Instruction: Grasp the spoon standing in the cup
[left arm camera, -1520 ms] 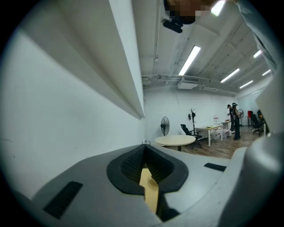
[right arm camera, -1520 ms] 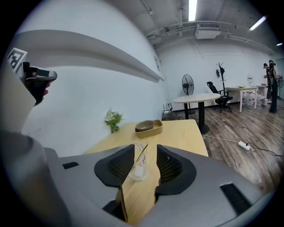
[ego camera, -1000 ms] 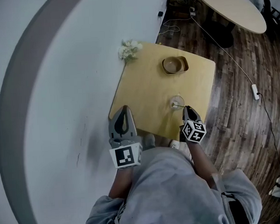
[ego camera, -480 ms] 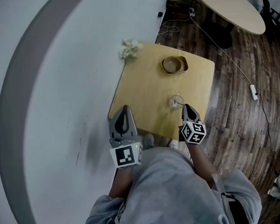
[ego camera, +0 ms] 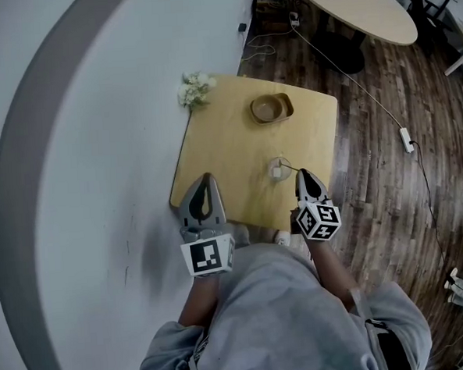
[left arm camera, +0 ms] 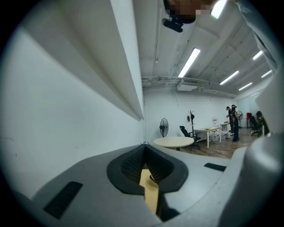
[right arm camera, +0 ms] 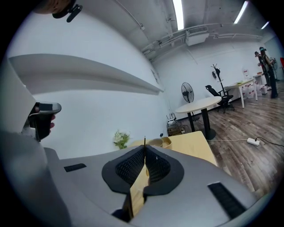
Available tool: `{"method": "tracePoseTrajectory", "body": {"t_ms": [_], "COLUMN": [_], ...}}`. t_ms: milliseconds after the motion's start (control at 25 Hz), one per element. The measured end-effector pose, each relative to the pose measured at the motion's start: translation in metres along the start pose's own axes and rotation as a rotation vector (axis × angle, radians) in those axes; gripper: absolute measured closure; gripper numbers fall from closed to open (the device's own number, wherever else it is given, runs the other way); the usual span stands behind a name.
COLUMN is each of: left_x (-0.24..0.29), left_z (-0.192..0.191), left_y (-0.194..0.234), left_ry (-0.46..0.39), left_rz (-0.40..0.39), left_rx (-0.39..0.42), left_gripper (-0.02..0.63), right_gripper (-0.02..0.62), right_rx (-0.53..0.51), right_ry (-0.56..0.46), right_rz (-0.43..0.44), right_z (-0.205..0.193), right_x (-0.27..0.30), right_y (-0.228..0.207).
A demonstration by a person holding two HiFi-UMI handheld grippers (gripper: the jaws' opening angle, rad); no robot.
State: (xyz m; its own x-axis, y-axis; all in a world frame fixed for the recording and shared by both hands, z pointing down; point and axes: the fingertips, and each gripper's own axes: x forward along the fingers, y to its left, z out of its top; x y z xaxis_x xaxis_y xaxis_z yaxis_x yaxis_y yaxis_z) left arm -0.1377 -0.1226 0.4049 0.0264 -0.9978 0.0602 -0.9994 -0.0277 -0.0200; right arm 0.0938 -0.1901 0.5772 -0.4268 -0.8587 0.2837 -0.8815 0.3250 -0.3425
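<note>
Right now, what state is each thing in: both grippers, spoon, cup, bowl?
Left gripper, jaws shut, empty.
Right gripper, jaws shut on the spoon.
Spoon, handle pinched in the right jaws.
Cup, upright on the table.
Bowl, upright, looks empty.

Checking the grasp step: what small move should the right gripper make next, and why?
Probably lift the spoon straight up, clear of the cup: the right gripper is shut on its thin handle, and the lower end seems to sit in the cup.
</note>
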Motion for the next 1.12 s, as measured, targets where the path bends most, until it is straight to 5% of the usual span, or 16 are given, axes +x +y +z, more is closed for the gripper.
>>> {"method": "tracePoseTrajectory", "body": {"t_ms": [680,1120], "left_x": [0.028,0.037], "left_z": [0.006,0.009], "left_y": [-0.037,-0.047], "left_ry": [-0.027,-0.037], "left_rz": [-0.152,-0.207], "left_rx": [-0.025,-0.023], "left_gripper": [0.604,0.604], "right_gripper": [0.591,0.591], "right_rx": [-0.148,-0.239], "right_ry": [-0.287,-0.398], "right_rz": [-0.011,-0.038], "right_z": [0.117,0.151], "right_x": [-0.05,-0.072], "right_y": [0.034,0.05]}}
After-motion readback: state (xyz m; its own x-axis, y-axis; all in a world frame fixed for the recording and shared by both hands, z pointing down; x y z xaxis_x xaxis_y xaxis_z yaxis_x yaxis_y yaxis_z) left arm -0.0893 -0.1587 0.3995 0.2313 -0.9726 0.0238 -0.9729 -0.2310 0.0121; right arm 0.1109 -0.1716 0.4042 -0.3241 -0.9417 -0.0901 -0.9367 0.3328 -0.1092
